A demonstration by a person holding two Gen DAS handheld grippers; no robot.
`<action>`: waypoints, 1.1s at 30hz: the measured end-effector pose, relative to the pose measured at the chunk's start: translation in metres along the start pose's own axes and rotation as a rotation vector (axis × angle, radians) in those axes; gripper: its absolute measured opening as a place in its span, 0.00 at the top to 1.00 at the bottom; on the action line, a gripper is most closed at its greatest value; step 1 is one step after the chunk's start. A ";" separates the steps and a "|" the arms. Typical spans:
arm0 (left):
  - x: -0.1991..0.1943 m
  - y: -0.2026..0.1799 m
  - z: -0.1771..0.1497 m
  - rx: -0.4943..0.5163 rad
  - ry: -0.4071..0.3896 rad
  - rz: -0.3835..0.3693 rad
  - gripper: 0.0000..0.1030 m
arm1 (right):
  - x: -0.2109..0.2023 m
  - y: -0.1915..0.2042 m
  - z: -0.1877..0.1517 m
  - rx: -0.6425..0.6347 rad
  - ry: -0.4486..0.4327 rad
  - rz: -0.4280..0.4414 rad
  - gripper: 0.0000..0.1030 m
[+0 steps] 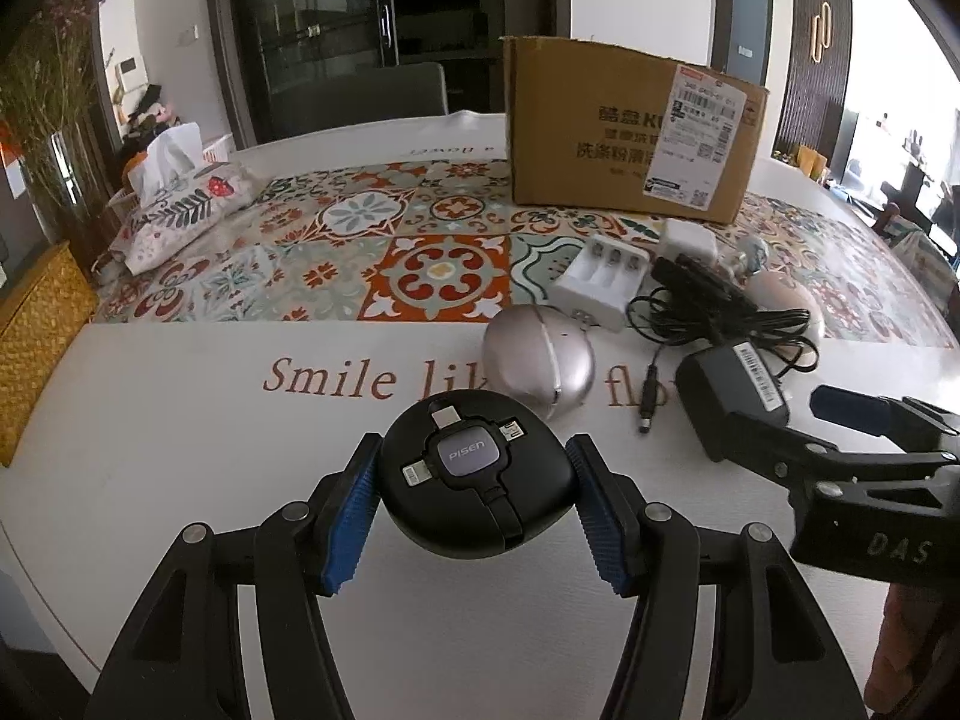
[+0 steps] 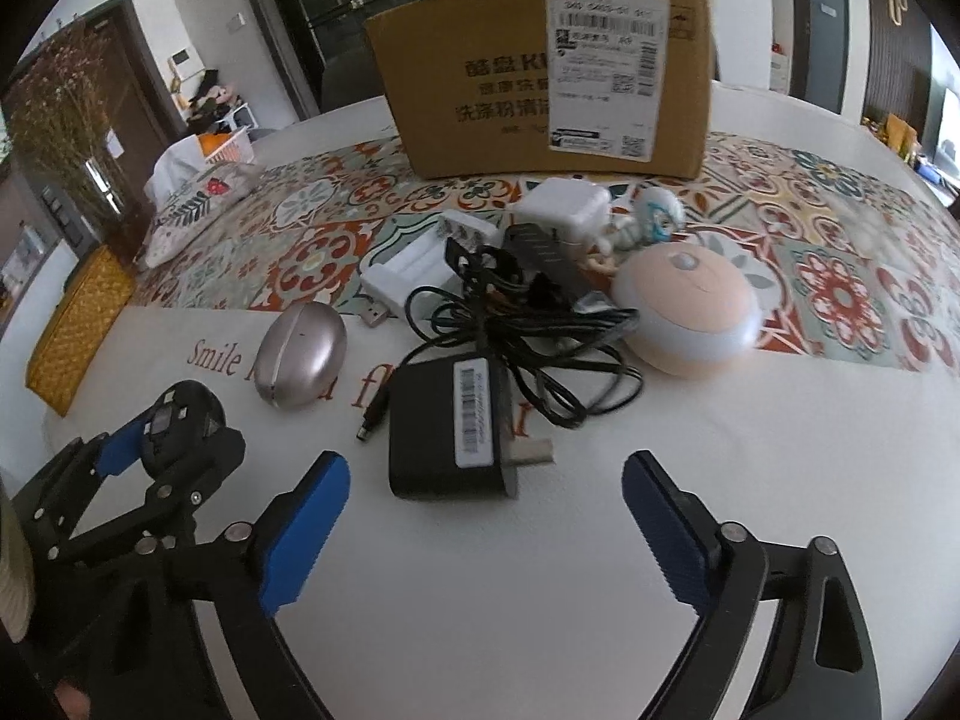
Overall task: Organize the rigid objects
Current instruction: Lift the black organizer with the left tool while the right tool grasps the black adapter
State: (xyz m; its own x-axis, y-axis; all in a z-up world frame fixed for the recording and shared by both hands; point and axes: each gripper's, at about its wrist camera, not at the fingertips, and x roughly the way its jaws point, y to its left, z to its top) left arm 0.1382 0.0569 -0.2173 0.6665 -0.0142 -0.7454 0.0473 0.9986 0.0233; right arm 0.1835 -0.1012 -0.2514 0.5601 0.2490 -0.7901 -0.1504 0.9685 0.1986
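My left gripper point(image 1: 474, 498) is shut on a round black cable reel point(image 1: 474, 468) marked PISEN, blue pads pressed on its two sides, just above the white tablecloth. In the right wrist view that reel point(image 2: 180, 414) shows at the lower left in the left gripper point(image 2: 174, 426). My right gripper point(image 2: 486, 510) stands open over the cloth. A black power adapter point(image 2: 450, 426) with a barcode label lies flat, its near end between the fingertips, untouched by the pads. Its black cable point(image 2: 540, 324) lies tangled behind it. The adapter point(image 1: 732, 396) sits at the right in the left wrist view.
Behind the adapter lie a silver oval case point(image 2: 300, 354), a white battery charger point(image 1: 600, 282), a white plug cube point(image 2: 564, 204) and a pink round lamp point(image 2: 690, 312). A cardboard box point(image 2: 540, 78) stands upright at the back. A tissue pouch point(image 1: 180, 210) and woven basket point(image 1: 36, 348) sit left.
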 end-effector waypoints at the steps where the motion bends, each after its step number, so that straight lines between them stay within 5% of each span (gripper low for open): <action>1: 0.002 0.002 0.000 -0.007 0.004 -0.001 0.41 | 0.003 0.002 0.001 -0.004 0.002 0.008 0.14; 9: 0.009 0.012 0.000 -0.032 0.015 0.018 0.41 | 0.021 0.010 0.007 -0.023 0.002 0.013 0.20; 14: 0.012 0.015 0.000 -0.044 0.019 0.024 0.41 | 0.026 0.013 0.011 -0.054 -0.026 -0.039 0.37; 33: -0.025 -0.006 0.023 -0.001 -0.040 -0.023 0.41 | -0.026 0.004 0.010 -0.019 -0.085 -0.006 0.40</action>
State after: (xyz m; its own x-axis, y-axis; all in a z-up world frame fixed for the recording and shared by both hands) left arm 0.1385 0.0502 -0.1836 0.6947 -0.0387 -0.7183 0.0622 0.9980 0.0064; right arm 0.1767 -0.1042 -0.2238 0.6280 0.2434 -0.7391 -0.1614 0.9699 0.1823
